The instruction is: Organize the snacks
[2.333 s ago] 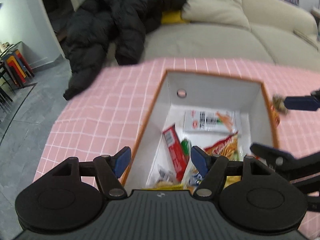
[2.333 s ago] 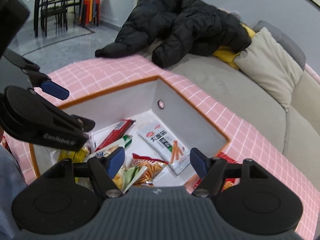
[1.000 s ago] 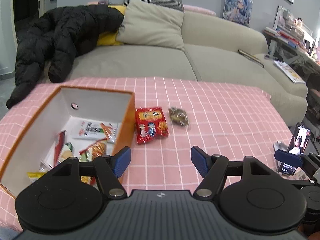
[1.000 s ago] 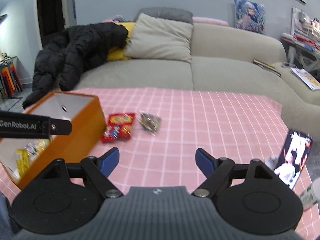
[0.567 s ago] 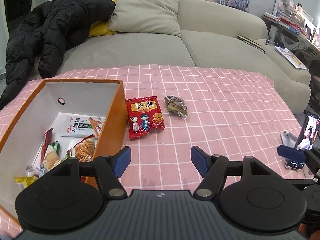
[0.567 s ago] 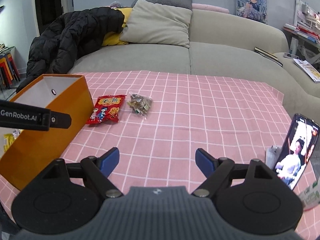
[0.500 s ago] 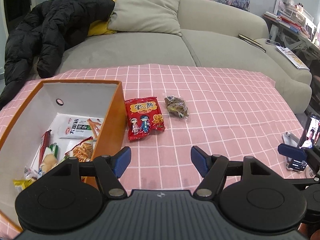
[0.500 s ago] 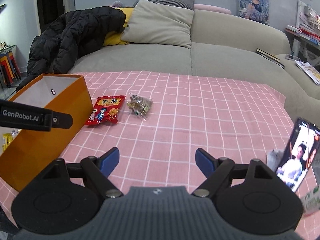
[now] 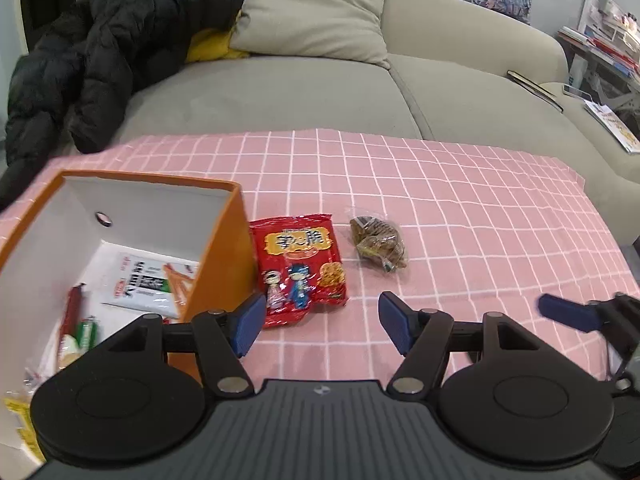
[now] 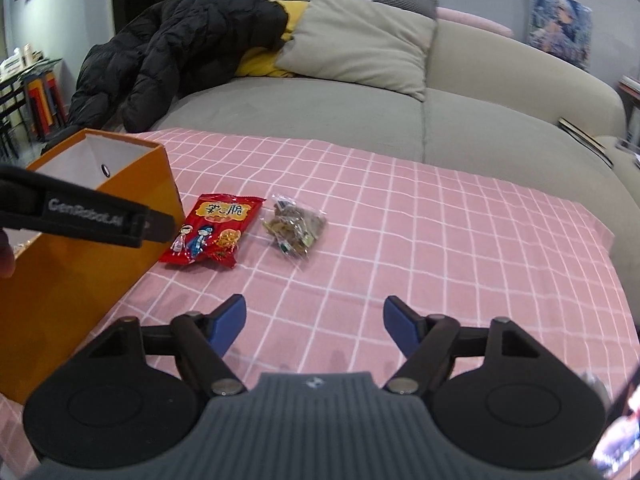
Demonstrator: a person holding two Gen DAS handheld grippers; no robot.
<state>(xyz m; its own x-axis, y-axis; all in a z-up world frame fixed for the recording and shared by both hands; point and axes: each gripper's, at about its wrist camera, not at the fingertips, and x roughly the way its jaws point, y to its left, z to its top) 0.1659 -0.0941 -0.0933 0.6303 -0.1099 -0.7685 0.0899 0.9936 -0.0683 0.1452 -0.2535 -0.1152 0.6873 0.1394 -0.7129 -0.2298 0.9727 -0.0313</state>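
Note:
An orange box (image 9: 224, 264) with a white inside stands at the left of the pink checked tablecloth and holds several snack packets (image 9: 148, 280). A red snack bag (image 9: 302, 268) lies just right of the box, and a small clear bag of brown snacks (image 9: 378, 242) lies right of that. My left gripper (image 9: 322, 328) is open and empty, hovering just in front of the red bag. My right gripper (image 10: 314, 326) is open and empty, farther right and back from both bags (image 10: 214, 228) (image 10: 294, 228). The box also shows in the right wrist view (image 10: 100, 236).
A grey sofa (image 9: 320, 88) with a black jacket (image 9: 112, 64) and a cushion runs behind the table. A phone (image 10: 624, 436) stands at the table's right front. The left gripper's arm (image 10: 88, 212) crosses the right wrist view. The right gripper's finger (image 9: 568, 314) shows at the right.
Both grippers pulled back from over the box and swung right, then moved closer to the two bags on the cloth. Both stayed open.

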